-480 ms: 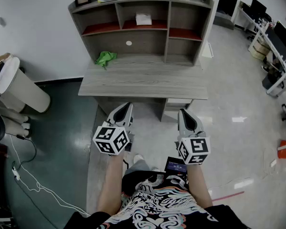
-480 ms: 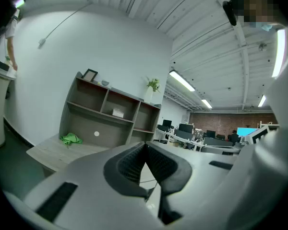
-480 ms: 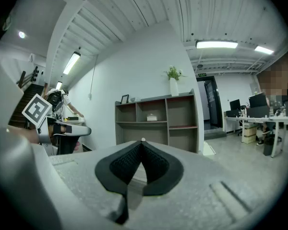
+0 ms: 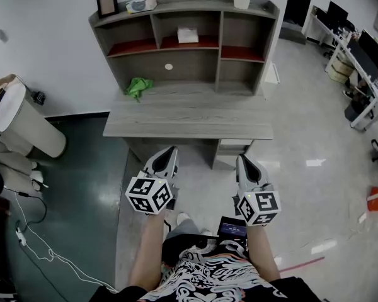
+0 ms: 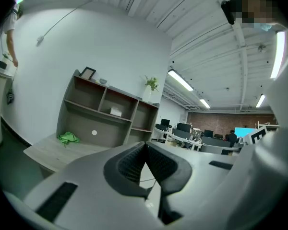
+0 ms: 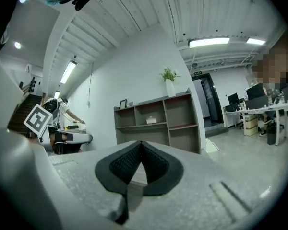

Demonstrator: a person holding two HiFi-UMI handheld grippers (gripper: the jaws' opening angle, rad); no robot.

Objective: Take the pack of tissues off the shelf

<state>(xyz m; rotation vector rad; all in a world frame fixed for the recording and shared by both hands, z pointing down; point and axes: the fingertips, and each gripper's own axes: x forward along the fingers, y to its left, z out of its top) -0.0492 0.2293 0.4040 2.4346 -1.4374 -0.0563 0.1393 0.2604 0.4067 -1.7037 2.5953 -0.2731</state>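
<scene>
The tissues lie in the shelf's middle upper bay, above the desk's back edge. The left claw and right claw hang short of the desk's front edge, both closed tight on nothing. I'd step closer, raise one claw level with that bay and open it wide before reaching in.

Grey desk w/ shelf hutch against white wall, glossy floor, office desks at rt.
</scene>
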